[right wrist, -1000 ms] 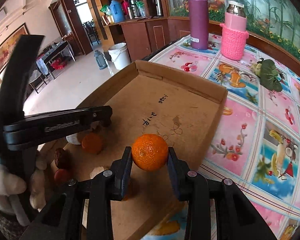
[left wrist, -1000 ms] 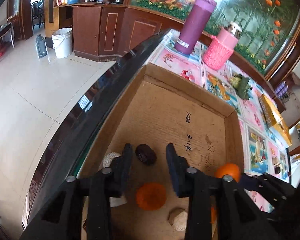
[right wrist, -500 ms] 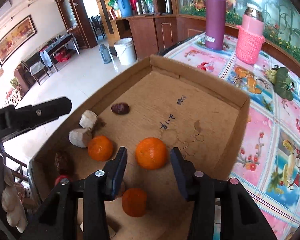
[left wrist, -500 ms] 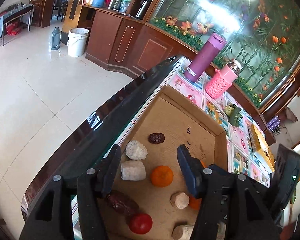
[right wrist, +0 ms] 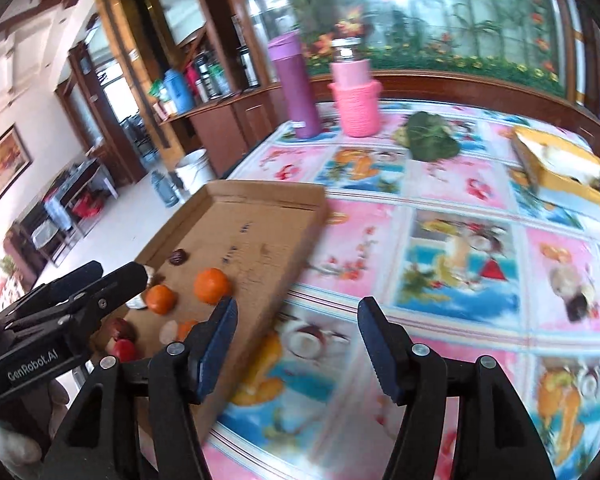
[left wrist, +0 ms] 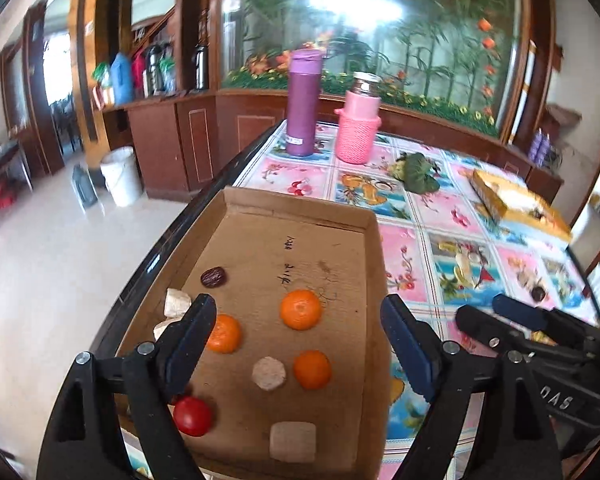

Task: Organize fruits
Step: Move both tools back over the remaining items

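Note:
A shallow cardboard box point(left wrist: 370, 264) lies on the table's left edge. In it are three oranges point(left wrist: 301, 309), a red tomato-like fruit point(left wrist: 193, 416), a dark date point(left wrist: 213, 277) and several pale chunks point(left wrist: 269, 373). My left gripper point(left wrist: 296, 336) is open and empty, held above the box's near half. My right gripper point(right wrist: 296, 334) is open and empty above the tablecloth just right of the box point(right wrist: 260, 216). The oranges point(right wrist: 211, 285) also show in the right wrist view.
A purple flask point(left wrist: 303, 102) and a pink knitted-sleeve bottle point(left wrist: 358, 128) stand at the table's far end. A green leafy bundle point(left wrist: 418, 168) and a yellow box point(left wrist: 516, 200) lie to the right. The table's left edge drops to the floor.
The right gripper let go of the orange in the box, opened wide and drew back to the right over the tablecloth. The left gripper opened wider and rose back from the box.

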The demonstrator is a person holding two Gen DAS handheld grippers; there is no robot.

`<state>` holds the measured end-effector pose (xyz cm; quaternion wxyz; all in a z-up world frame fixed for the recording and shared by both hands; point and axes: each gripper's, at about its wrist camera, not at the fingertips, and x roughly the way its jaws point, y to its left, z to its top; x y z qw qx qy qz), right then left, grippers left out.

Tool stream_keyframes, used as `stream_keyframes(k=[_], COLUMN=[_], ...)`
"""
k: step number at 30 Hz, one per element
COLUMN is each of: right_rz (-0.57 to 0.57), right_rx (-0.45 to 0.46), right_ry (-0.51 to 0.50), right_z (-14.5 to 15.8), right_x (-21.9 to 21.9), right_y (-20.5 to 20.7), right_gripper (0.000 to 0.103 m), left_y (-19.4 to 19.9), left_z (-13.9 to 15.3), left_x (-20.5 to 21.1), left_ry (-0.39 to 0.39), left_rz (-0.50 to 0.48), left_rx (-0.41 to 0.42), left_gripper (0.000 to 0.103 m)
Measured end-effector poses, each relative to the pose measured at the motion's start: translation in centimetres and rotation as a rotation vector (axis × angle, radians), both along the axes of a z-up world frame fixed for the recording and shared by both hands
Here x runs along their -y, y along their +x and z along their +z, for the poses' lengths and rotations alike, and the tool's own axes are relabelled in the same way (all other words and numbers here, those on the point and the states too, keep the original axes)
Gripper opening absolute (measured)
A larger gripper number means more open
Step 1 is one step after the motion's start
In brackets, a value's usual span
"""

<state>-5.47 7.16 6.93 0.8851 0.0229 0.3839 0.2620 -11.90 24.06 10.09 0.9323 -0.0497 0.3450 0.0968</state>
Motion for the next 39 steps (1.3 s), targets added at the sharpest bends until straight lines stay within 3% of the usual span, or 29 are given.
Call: stream_keyframes(k=[4, 20, 30, 35, 39], right_rz=[-0.078, -0.129, -0.224, -0.362, -0.533], right_rx=[-0.001, -0.013, -0.046, -0.075, -0.094], right_ry=[0.005, 0.086, 0.119, 0.095, 0.009], right_z=[-0.4, -0.9, -1.5, -2.2, -2.4], right_x=[3.2, 9.3, 15.1, 22.6, 29.6], right_y=[-0.3, -2.0, -1.8, -2.0, -2.1], right_gripper=[0.068, 0.072, 0.072, 0.072, 0.072], left_y=[-0.1, 0.4, 1.4, 1.9, 2.4], left_z=[0.3, 0.8, -0.4, -1.5, -2.4], left_x=[3.0, 9.6, 12.3, 12.6, 13.3], left_ry=[0.094, 0.18, 0.142, 0.111, 0.076], left_rz=[-0.028, -0.11, -0.201, -0.225, -0.258], left_rx=[0.002, -0.032, -0.079, -0.12, -0.146], left_gripper=[0.084, 0.084, 0.084, 0.084, 0.084])
